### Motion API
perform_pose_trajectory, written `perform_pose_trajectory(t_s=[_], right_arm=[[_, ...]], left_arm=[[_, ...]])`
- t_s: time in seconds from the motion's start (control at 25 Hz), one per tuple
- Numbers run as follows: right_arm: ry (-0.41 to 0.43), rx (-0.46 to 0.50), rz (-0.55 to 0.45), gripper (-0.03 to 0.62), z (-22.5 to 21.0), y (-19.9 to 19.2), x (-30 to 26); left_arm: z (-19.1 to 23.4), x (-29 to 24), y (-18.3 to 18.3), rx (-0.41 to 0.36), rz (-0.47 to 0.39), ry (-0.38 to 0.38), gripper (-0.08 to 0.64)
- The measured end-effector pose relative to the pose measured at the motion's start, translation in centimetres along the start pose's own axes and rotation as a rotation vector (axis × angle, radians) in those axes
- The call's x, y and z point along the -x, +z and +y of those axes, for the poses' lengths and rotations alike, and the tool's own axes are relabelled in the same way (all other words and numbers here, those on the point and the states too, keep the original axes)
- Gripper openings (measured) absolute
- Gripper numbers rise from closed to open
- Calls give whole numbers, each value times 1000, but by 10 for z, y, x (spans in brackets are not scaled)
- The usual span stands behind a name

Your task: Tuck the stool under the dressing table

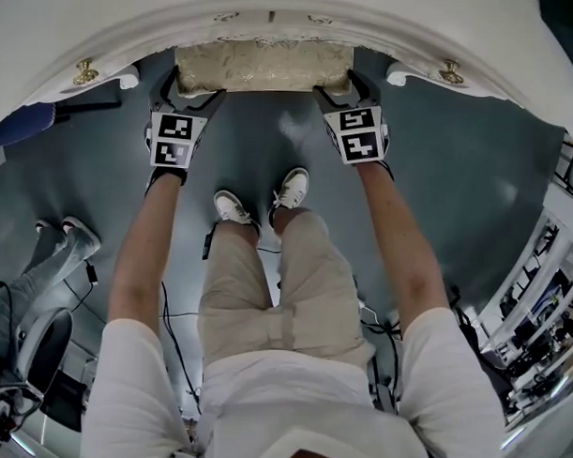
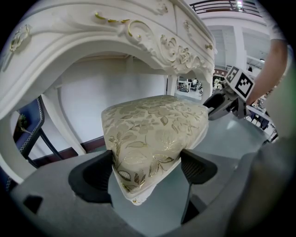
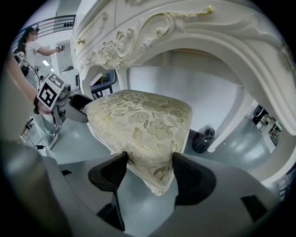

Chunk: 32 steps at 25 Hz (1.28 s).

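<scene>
Push level into the dressing table (image 1: 275,26) arch, holding the stool (image 1: 262,66), already partly beneath it, square. With left tool (image 2: 145,162) and right tool (image 3: 150,162) each pinching a near cushion corner, slide evenly; legs unseen, perhaps catching, so go slowly.

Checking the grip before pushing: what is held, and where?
The stool, by its cushioned seat: left gripper clamps the near left corner, right gripper the near right corner.

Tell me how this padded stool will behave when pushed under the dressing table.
The stool cushion probably gives: its corners look pinched between the left gripper and right gripper jaws. Its glossy fabric may slip. On the smooth floor it likely slides rather than tips.
</scene>
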State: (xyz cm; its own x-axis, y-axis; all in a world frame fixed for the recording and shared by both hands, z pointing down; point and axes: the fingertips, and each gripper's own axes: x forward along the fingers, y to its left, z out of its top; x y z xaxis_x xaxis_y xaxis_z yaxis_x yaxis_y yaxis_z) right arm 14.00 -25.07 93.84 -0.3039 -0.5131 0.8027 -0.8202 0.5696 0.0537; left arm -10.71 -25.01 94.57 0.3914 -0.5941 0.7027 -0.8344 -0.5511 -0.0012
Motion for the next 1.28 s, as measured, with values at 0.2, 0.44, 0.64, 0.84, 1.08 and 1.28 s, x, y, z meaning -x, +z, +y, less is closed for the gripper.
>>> perform_pose_trajectory(t_s=[0.2,0.44,0.64,0.84,1.08,1.28], right_arm=[[0,-4,-4,316,0,1,-1],[-15,4,-11,308,-8,11,-7],[-10,4,-14,307,-15,21,-15],[-16,-10,-24,308,-23,30,-21],[-21,-18,-39,307,-30,36,-25],[-18,-28,-51,308,-31,37,-27]], left_arm=[[1,-1,1,0,-3,2,468],[10,-10,10,1,-8,4,468],[19,-18,16,-2,-9,7,468],[27,-27,25,-5,-17,6,468],[32,-34,30,-1,-47,8,468],[33,-36,32,4,-55,5,468]])
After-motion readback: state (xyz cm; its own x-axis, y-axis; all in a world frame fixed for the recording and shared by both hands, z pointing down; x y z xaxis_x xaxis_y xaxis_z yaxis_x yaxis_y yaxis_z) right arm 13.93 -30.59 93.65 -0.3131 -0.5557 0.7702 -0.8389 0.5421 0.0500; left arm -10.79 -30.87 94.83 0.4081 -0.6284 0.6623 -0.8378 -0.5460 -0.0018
